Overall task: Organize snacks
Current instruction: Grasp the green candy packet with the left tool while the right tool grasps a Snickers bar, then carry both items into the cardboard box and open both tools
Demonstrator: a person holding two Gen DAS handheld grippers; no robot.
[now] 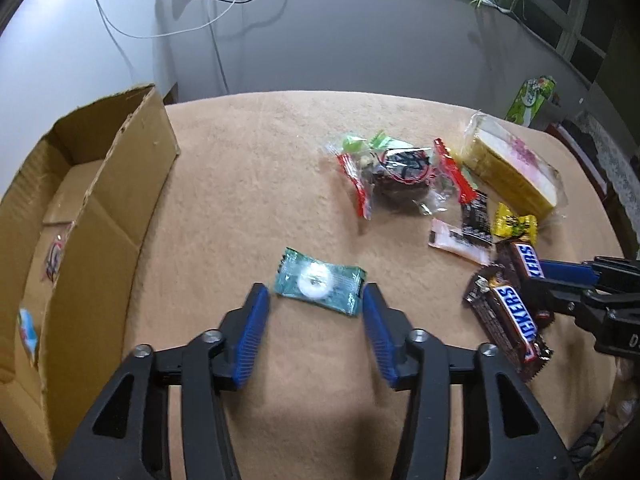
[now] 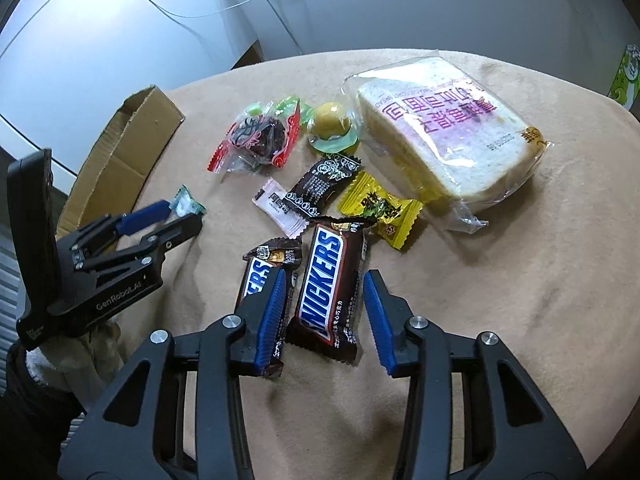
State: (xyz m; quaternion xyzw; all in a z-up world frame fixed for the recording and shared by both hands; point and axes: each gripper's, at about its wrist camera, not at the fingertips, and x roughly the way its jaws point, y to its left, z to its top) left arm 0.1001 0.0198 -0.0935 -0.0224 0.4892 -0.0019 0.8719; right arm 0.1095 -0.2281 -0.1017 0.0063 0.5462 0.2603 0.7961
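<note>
My left gripper [image 1: 316, 300] is open, its blue fingers on either side of a teal wrapped candy [image 1: 319, 286] lying on the tan cloth; the candy also shows in the right wrist view [image 2: 187, 203]. My right gripper [image 2: 325, 290] is open and straddles a Snickers bar [image 2: 326, 288]; its left finger rests over a second Snickers bar [image 2: 260, 276]. Both bars show in the left wrist view [image 1: 516, 320], with the right gripper [image 1: 548, 280] at them. An open cardboard box [image 1: 100, 208] stands at the left with a few snacks inside.
Further back lie a red-edged clear bag with a dark pastry [image 2: 256, 138], a yellow ball sweet [image 2: 330, 122], a black packet [image 2: 324, 186], a white sachet [image 2: 280, 206], a yellow candy [image 2: 380, 210] and a bagged bread loaf [image 2: 444, 136]. A green carton [image 1: 530, 100] stands far right.
</note>
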